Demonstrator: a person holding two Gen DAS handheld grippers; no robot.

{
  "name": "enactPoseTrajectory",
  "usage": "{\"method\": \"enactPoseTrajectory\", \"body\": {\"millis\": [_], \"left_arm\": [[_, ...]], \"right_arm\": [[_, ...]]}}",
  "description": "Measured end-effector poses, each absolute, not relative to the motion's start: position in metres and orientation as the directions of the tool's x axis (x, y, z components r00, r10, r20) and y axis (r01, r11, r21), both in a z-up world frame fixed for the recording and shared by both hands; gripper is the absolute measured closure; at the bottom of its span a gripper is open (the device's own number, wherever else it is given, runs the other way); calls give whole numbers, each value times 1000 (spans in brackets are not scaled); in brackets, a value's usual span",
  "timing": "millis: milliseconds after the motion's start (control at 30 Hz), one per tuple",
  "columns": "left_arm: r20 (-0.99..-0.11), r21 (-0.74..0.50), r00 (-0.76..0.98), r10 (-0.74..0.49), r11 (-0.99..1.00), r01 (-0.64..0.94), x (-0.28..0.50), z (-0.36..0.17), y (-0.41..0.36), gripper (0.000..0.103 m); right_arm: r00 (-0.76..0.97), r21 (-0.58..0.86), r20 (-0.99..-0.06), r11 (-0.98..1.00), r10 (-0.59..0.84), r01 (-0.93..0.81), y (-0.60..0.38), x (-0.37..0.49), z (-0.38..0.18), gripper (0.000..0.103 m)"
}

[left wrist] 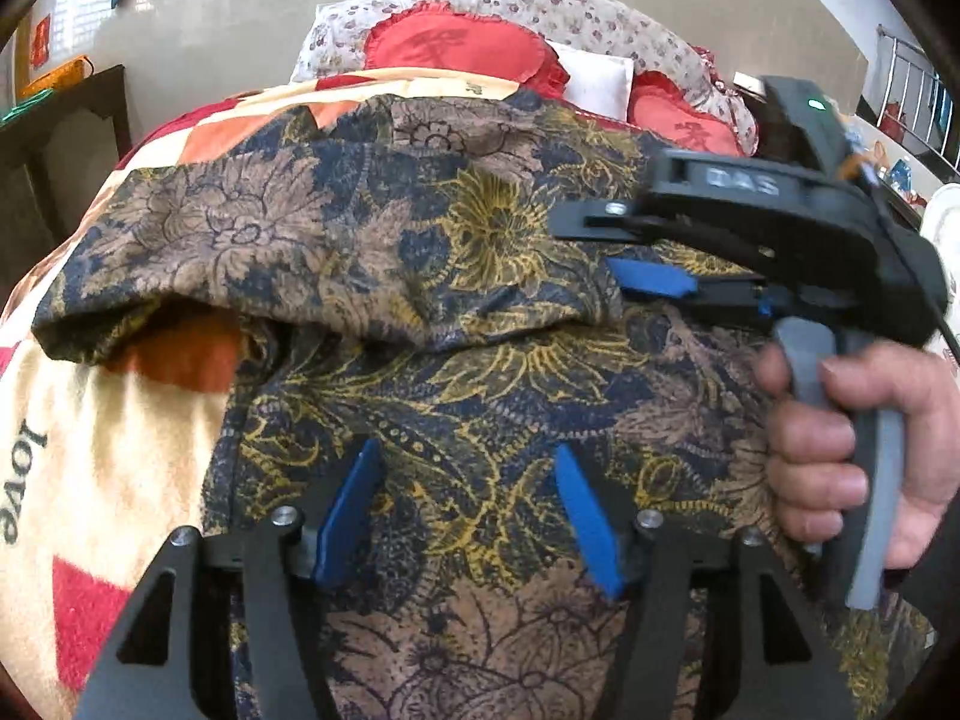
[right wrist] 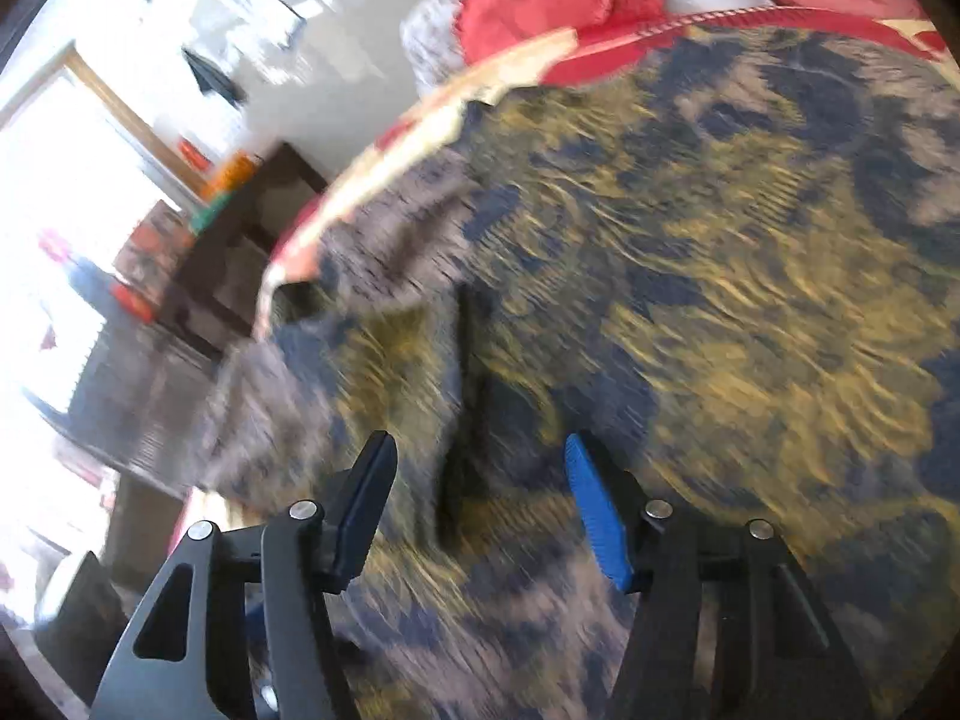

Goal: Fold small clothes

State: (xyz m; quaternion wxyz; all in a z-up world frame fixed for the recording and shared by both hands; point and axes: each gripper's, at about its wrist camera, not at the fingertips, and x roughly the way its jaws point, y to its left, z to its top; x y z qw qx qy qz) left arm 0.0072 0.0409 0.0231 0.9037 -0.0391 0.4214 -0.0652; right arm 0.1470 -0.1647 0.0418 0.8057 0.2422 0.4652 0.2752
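A floral garment (left wrist: 480, 228) in dark blue, brown and gold lies spread on a bed blanket, its upper part folded over with a rolled edge across the middle. My left gripper (left wrist: 468, 480) hovers over the lower part, its blue pads (left wrist: 351, 510) apart with only flat fabric under them. My right gripper (left wrist: 585, 249) comes in from the right, held by a hand (left wrist: 840, 450), jaws apart just above the folded edge. The right wrist view is blurred: the garment (right wrist: 690, 270) fills it, and the right gripper (right wrist: 480, 480) stands open over a dark crease (right wrist: 468, 408).
The blanket (left wrist: 120, 450) in cream, red and orange carries the word "love". Red cushions (left wrist: 456, 48) and floral pillows (left wrist: 570, 6) are stacked at the head of the bed. A dark wooden cabinet (left wrist: 60, 150) stands at the left, a metal railing (left wrist: 912, 78) at the right.
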Motion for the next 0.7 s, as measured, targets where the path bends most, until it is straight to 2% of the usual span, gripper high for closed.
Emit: {"method": "enactPoseTrajectory", "body": {"millis": [100, 167, 233, 433, 567, 700], "left_arm": [[-755, -152, 634, -169, 985, 82, 8, 22, 44, 38], [-755, -153, 633, -169, 985, 81, 8, 21, 45, 38], [-757, -145, 632, -163, 986, 80, 9, 22, 42, 37], [-762, -128, 630, -150, 988, 81, 8, 22, 40, 36], [-765, -113, 630, -137, 990, 79, 8, 22, 35, 35], [-767, -104, 628, -131, 991, 81, 8, 22, 35, 34]], "right_arm": [[379, 696, -588, 685, 715, -214, -160, 159, 35, 49], [325, 730, -579, 653, 748, -203, -159, 162, 33, 74], [308, 715, -589, 659, 747, -232, -158, 158, 41, 83], [477, 622, -598, 748, 644, -230, -212, 148, 80, 84], [548, 516, -683, 850, 482, -105, -295, 142, 88, 84], [529, 438, -764, 899, 369, 5, -364, 138, 77, 84]]}}
